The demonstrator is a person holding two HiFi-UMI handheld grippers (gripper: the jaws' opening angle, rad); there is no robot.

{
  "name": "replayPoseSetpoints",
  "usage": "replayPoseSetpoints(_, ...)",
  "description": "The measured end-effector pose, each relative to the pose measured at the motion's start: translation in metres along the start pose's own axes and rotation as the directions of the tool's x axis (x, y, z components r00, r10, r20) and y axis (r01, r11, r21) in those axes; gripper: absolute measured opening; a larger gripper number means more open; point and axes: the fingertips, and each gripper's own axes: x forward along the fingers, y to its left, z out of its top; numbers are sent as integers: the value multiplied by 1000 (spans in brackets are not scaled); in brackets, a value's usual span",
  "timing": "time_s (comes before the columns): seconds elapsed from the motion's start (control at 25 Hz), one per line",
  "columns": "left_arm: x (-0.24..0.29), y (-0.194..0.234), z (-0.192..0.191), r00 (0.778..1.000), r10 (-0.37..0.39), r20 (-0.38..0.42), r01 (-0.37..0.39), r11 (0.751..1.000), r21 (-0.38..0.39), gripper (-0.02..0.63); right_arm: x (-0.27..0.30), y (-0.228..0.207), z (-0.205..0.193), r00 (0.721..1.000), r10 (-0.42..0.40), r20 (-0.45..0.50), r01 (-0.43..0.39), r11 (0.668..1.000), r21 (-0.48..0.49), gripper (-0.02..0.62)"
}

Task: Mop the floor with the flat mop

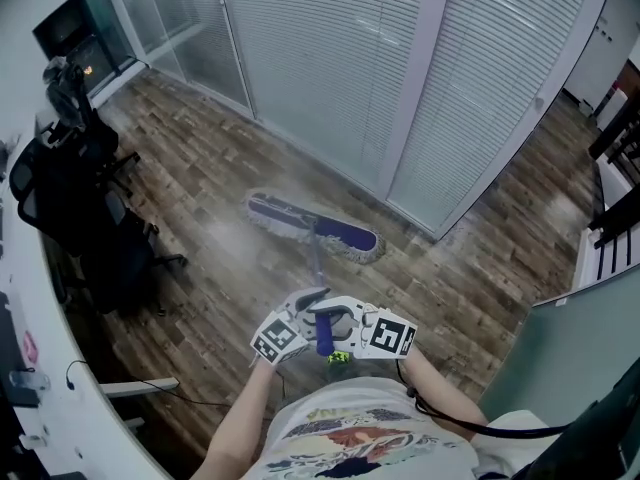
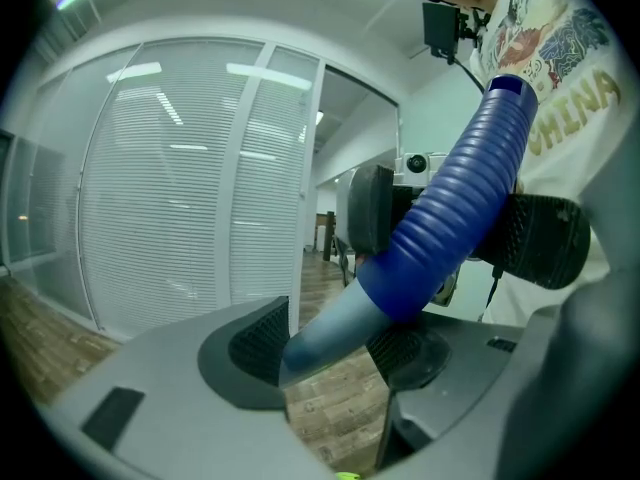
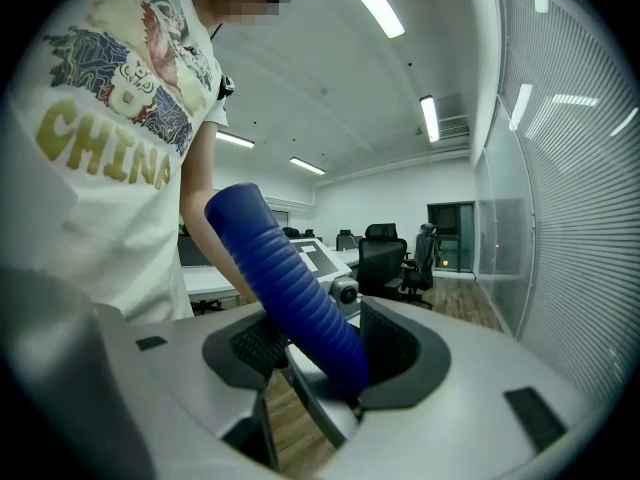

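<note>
The flat mop's purple head (image 1: pixel 315 226) with its pale fringe lies flat on the wood floor in front of the blinds. Its grey pole (image 1: pixel 318 268) runs back toward me and ends in a ribbed blue grip (image 1: pixel 325 336). My left gripper (image 1: pixel 305 308) is shut on the pole just below the grip; in the left gripper view the pole (image 2: pixel 330 333) sits between the pads of that gripper (image 2: pixel 330 346). My right gripper (image 1: pixel 347 320) faces it from the other side. In the right gripper view it (image 3: pixel 325 353) is shut on the blue grip (image 3: pixel 290 288).
Black office chairs (image 1: pixel 90 218) stand at the left beside a curved white desk (image 1: pixel 45 368) with a cable. A glass wall with white blinds (image 1: pixel 400 88) runs behind the mop. A black rack (image 1: pixel 618 158) and a grey partition (image 1: pixel 570 368) are on the right.
</note>
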Motion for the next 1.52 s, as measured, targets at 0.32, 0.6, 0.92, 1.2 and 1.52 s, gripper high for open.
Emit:
replayPoseSetpoints(0.32,-64,-101,-30,999,31,39,-31,999,-20,210,22,126,-1,998,43,-41,-43,999,-8,212)
replayPoseSetpoints(0.6,-108,-202,-60,998,55,39,-54,998,-27,213,25,242,-7,996,72,-52,-73,997,-9,215)
replayPoseSetpoints(0.92,-160,-275,-79,997,62,41,-61,997,-40,213,45,332,-3,992,112,-56,-113,994,-11,215)
replayPoseSetpoints(1.2,-169,-275,-76,997,63,43,-62,998,-33,213,50,335,6,992,122,-40,-122,993,0,215)
replayPoseSetpoints(1.52,-169,-246,-65,998,37,51,-37,999,-7,210,60,305,14,985,172,-24,-172,985,19,221)
